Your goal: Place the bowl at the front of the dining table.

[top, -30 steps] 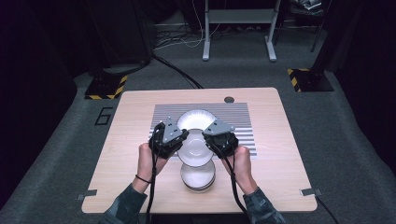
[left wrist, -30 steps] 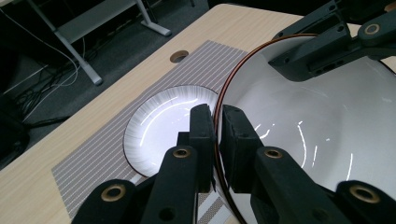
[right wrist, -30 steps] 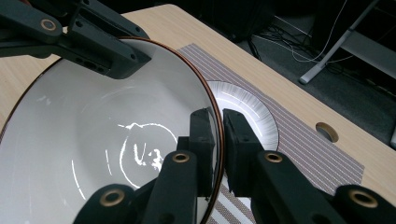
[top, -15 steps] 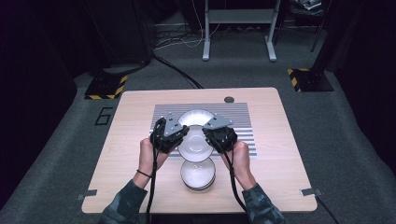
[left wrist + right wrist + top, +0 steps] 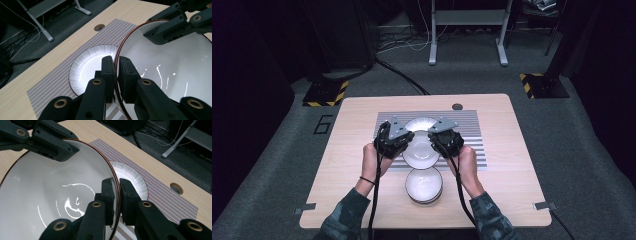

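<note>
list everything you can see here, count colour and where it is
held bowl: 1, white with a thin brown rim, lifted between the two grippers over the near edge of the mat
plate: 1, white with a ribbed rim, on the mat just beyond the held bowl
bowl stack: 1, white, on the table nearest the person
striped mat: 1, grey with white lines, middle of the table
table: 1, light wood, with a round hole at its far edge
metal stand: 1, grey, on the floor beyond the table
left gripper: 1, black, fingers clamped on the bowl's rim
right gripper: 1, black, fingers clamped on the opposite rim
hands: 2, in dark patterned sleeves
</note>
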